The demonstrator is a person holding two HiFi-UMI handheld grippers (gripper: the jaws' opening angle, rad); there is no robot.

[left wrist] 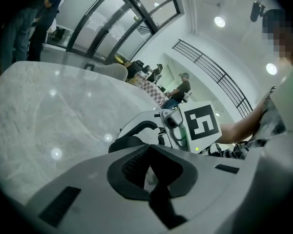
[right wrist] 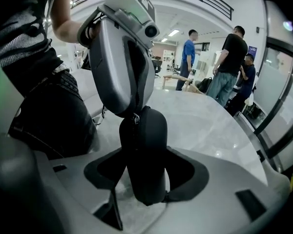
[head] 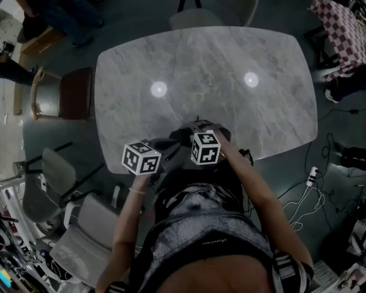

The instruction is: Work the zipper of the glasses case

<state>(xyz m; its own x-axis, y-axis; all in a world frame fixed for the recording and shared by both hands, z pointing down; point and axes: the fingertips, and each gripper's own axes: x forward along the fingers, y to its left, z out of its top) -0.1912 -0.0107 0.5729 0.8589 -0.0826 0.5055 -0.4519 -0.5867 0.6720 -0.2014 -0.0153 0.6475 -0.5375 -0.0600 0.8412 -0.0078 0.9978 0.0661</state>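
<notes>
A black glasses case (right wrist: 145, 152) stands on end between the fingers of my right gripper (right wrist: 146, 179), which is shut on its lower part. At its top end my left gripper (right wrist: 132, 112) comes down with its tips at the small metal zipper pull (right wrist: 135, 116). In the left gripper view the left gripper (left wrist: 150, 172) is shut, and the case (left wrist: 124, 143) shows as a dark hump beyond it, beside the right gripper's marker cube (left wrist: 201, 122). In the head view both grippers, the left gripper (head: 175, 141) and the right gripper (head: 198, 128), meet over the case (head: 186, 133) at the table's near edge.
The grey marble table (head: 201, 72) stretches away from me with two ceiling-light reflections on it. A brown chair (head: 73, 93) stands at its left and a grey chair (head: 222, 5) at the far side. Several people (right wrist: 229, 67) stand beyond the table.
</notes>
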